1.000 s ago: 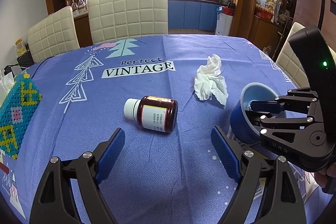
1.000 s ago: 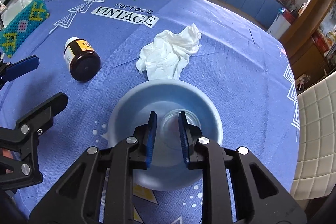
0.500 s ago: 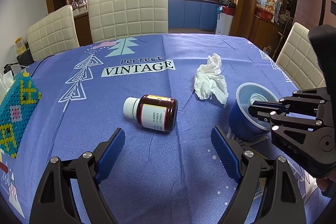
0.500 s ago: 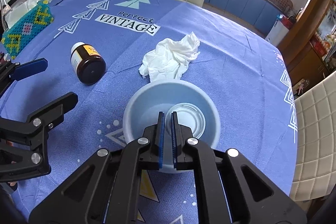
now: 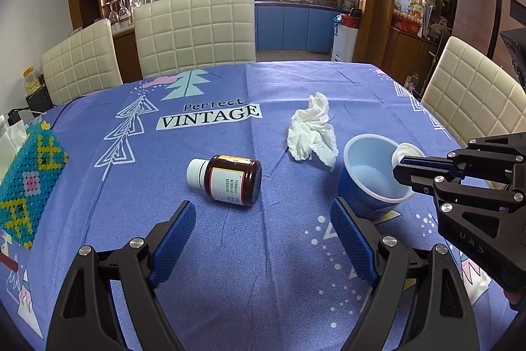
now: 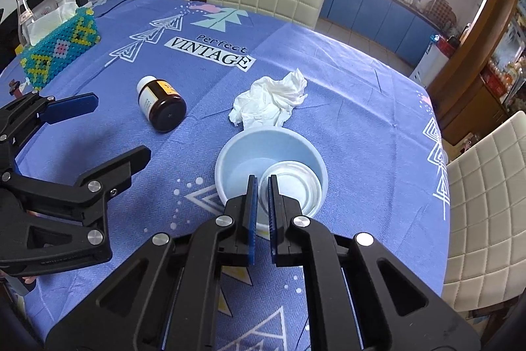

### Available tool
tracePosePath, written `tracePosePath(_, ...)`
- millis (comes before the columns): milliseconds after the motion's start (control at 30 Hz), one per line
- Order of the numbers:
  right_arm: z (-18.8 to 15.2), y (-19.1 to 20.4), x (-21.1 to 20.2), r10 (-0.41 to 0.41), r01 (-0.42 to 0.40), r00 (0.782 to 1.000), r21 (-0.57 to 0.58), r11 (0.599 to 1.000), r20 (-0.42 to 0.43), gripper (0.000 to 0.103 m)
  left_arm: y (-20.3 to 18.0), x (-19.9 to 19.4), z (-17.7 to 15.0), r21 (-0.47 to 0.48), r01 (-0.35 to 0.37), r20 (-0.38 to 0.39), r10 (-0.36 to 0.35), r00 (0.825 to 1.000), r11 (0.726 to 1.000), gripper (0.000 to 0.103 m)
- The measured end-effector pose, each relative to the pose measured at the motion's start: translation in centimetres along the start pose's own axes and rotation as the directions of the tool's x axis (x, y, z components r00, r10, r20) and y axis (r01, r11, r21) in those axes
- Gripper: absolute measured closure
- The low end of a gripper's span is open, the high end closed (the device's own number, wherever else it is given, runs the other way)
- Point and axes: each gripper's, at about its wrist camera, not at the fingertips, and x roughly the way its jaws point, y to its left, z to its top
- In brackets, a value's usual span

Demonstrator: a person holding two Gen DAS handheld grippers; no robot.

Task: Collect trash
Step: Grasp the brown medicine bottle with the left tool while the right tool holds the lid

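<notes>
Two smooth nested cups [image 6: 289, 183], rims pinched by right claw [image 6: 260, 183].

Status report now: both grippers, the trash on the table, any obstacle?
Left gripper open, empty. Right gripper shut on clear small cup's rim, inside blue cup. Tissue and brown bottle lie loose on tablecloth; nothing blocks them.

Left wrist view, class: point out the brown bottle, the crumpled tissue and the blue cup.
brown bottle [image 5: 234, 184], left wrist view, on its white label.
crumpled tissue [image 5: 310, 134], left wrist view, on its middle folds.
blue cup [image 5: 353, 191], left wrist view, on its dark blue outer wall.
</notes>
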Motion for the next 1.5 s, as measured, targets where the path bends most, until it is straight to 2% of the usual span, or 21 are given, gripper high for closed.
tracePosePath(200,-0.9,-0.1,-2.0,-0.017,0.017,0.999,0.005,1.0,0.03,0.096,0.2,-1.3,0.1,0.002,-0.021,0.032,0.021,0.999,1.0,0.021)
tracePosePath(367,-1.4,-0.1,-2.1,-0.023,0.023,0.999,0.006,1.0,0.04,0.096,1.5,0.8,-0.2,-0.039,0.014,-0.027,-0.015,1.0,0.999,0.021)
tracePosePath(533,-0.8,-0.4,-1.5,-0.016,0.016,0.999,0.009,1.0,0.045,0.096,1.3,3.2,0.1,0.038,-0.086,-0.027,0.087,0.996,0.996,0.017)
tracePosePath(700,-0.1,-0.8,-0.5,-0.016,0.016,0.999,0.011,1.0,0.04,0.096,2.1,5.1,1.0,0.039,-0.109,-0.048,0.111,0.993,0.993,0.017)
tracePosePath(967,0.5,-0.7,1.3,-0.036,0.036,0.999,0.006,0.999,0.022,0.096,3.0,6.8,1.7,0.05,-0.085,-0.056,0.088,0.995,0.995,0.017)
tracePosePath(1200,0.6,-0.6,2.0,-0.04,0.04,0.999,0.006,0.999,0.01,0.096,3.1,7.0,1.7,0.071,-0.075,-0.031,0.078,0.997,0.995,0.017)
tracePosePath(1300,0.7,-0.5,2.2,-0.041,0.041,0.999,0.001,0.999,0.009,0.096,3.2,7.1,1.7,0.076,-0.069,-0.034,0.072,0.997,0.995,0.026)
tracePosePath(1367,0.7,-0.4,2.3,-0.042,0.042,0.999,-0.001,0.999,0.008,0.096,3.3,7.5,1.6,0.072,-0.059,-0.049,0.063,0.997,0.996,0.036)
tracePosePath(1500,0.7,-0.5,2.3,-0.045,0.045,0.999,0.0,0.999,0.01,0.096,3.3,7.4,1.5,0.075,-0.057,-0.043,0.06,0.997,0.996,0.036)
